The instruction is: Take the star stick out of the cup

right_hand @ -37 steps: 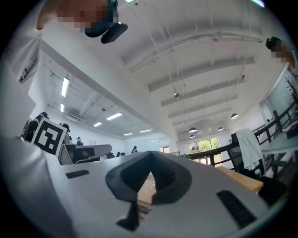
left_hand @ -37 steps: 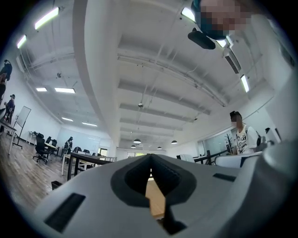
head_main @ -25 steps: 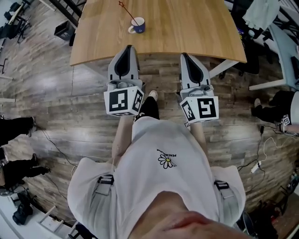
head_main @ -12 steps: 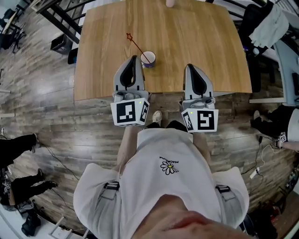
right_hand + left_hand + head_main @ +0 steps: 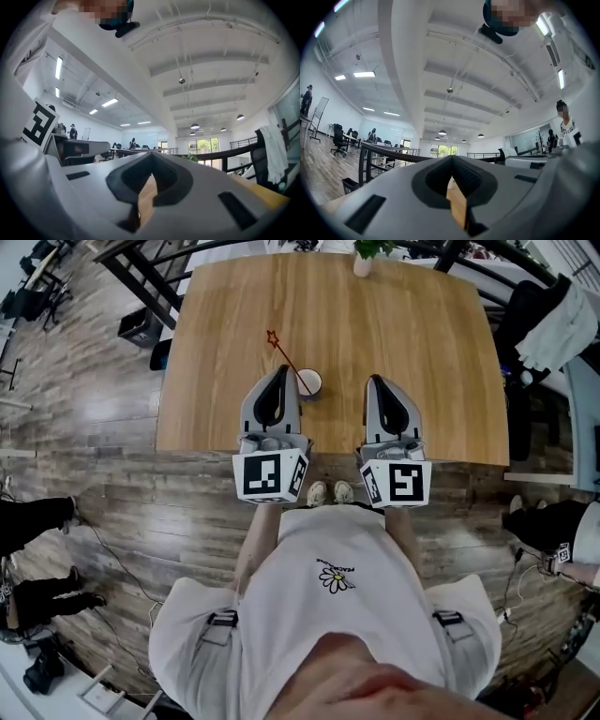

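- Holds left gripper (image 5: 279, 371) pressed together, empty, tip over the near part of the table (image 5: 422, 324).
- Holds right gripper (image 5: 375, 381) closed and empty too, at 3 o'clock of the left, apart from it.
- Finds cup (image 5: 308, 382) just beside the left tip, at about 2 o'clock, and near the right tip at its 9 o'clock.
- Finds stick (image 5: 288, 357) in the cup, leaning toward 11 o'clock, star end at 12 o'clock of the left tip.
- Looks like the approach; grasp not yet begun.
- Spread the left jaws first, then meet the shaft between star and rim, crosswise to it.
- Pinch firmly: thin shaft, likely to slip or twist.
- Draw out along the lean, up and toward 11 o'clock, to avoid tipping the cup.
- Steady the cup with the right from 3 o'clock if it rocks.
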Demonstrator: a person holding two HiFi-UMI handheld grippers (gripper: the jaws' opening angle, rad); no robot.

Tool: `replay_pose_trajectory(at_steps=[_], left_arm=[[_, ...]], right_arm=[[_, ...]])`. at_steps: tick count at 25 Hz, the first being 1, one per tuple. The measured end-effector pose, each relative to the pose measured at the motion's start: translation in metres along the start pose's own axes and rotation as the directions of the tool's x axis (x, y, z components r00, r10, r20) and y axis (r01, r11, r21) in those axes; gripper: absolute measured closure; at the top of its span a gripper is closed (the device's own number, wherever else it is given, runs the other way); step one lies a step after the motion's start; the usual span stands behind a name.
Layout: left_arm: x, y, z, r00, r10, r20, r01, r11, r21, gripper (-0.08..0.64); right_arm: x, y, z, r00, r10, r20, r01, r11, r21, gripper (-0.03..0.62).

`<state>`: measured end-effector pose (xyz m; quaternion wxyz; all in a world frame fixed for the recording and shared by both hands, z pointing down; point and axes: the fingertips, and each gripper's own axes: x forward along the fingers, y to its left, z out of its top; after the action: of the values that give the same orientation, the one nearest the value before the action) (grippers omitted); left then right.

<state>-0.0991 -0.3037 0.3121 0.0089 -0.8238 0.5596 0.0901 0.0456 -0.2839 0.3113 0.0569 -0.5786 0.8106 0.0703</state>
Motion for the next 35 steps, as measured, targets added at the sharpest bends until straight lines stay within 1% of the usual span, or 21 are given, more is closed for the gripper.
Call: replay_pose_trajectory(at_steps=[3, 9, 12, 14, 15, 16, 17, 18, 20, 21, 23, 25, 27, 29, 32, 35], left_arm=[[0.003, 0.001, -0.001, 1.0, 0.019, -0.002, -0.019, 1.0, 0.005, 0.545], [0.013, 0.001, -0.005, 0.999, 0.039, -0.004, -0.039, 0.999, 0.009, 0.545], [0.011, 0.008, -0.003, 0.997, 0.083, 0.008, -0.083, 0.997, -0.003, 0.545], [0.014, 0.013, -0.004, 0.995, 0.096, 0.004, -0.096, 0.995, -0.028, 0.543], [0.018, 0.014, -0.007, 0.996, 0.086, -0.007, -0.087, 0.995, -0.047, 0.527], [0.023, 0.015, -0.011, 0.997, 0.071, -0.021, -0.073, 0.995, -0.072, 0.464], [0.028, 0.018, -0.016, 0.998, 0.06, -0.037, -0.063, 0.993, -0.1, 0.438], [0.033, 0.022, -0.024, 0.997, 0.056, -0.053, -0.062, 0.99, -0.126, 0.415], [0.042, 0.035, -0.045, 0.993, 0.067, -0.1, -0.083, 0.984, -0.161, 0.364], [0.046, 0.043, -0.059, 0.988, 0.076, -0.133, -0.099, 0.979, -0.177, 0.338], [0.054, 0.057, -0.093, 0.975, 0.081, -0.207, -0.127, 0.966, -0.224, 0.317], [0.058, 0.065, -0.125, 0.959, 0.062, -0.276, -0.143, 0.948, -0.284, 0.307], [0.061, 0.068, -0.149, 0.944, 0.036, -0.329, -0.148, 0.935, -0.323, 0.308], [0.063, 0.069, -0.168, 0.931, 0.018, -0.365, -0.153, 0.926, -0.344, 0.308], [0.066, 0.072, -0.196, 0.909, 0.001, -0.416, -0.163, 0.922, -0.353, 0.334], [0.068, 0.077, -0.218, 0.89, -0.01, -0.455, -0.179, 0.911, -0.371, 0.334]], right_arm=[[0.004, -0.002, -0.001, 1.0, 0.019, 0.003, -0.019, 1.0, 0.003, 0.586], [0.012, -0.012, -0.006, 1.0, 0.028, 0.002, -0.028, 0.999, 0.017, 0.586], [0.011, -0.011, -0.006, 0.999, 0.034, -0.002, -0.034, 0.999, 0.015, 0.586], [0.011, -0.012, -0.006, 0.999, 0.036, -0.004, -0.036, 0.999, 0.014, 0.586], [0.012, -0.014, -0.007, 0.999, 0.035, -0.006, -0.034, 0.999, 0.015, 0.587], [0.012, -0.015, -0.008, 0.999, 0.033, -0.009, -0.033, 0.999, 0.018, 0.586], [0.012, -0.017, -0.009, 0.999, 0.031, -0.012, -0.031, 0.999, 0.02, 0.586], [0.012, -0.018, -0.009, 0.999, 0.03, -0.016, -0.029, 0.999, 0.021, 0.586], [0.011, -0.019, -0.011, 0.999, 0.027, -0.023, -0.027, 0.999, 0.019, 0.586], [0.011, -0.019, -0.012, 0.999, 0.026, -0.027, -0.026, 0.999, 0.019, 0.586], [0.011, -0.02, -0.015, 0.999, 0.022, -0.035, -0.022, 1.0, 0.022, 0.586], [0.011, -0.021, -0.017, 0.999, 0.017, -0.042, -0.016, 1.0, 0.022, 0.586], [0.009, -0.022, -0.018, 0.999, 0.011, -0.05, -0.01, 1.0, 0.018, 0.586], [0.007, -0.024, -0.02, 0.998, 0.005, -0.06, -0.005, 1.0, 0.013, 0.586], [0.005, -0.027, -0.024, 0.997, -0.002, -0.076, 0.003, 1.0, 0.008, 0.586], [0.003, -0.027, -0.025, 0.996, -0.009, -0.086, 0.009, 1.0, -0.001, 0.586]])
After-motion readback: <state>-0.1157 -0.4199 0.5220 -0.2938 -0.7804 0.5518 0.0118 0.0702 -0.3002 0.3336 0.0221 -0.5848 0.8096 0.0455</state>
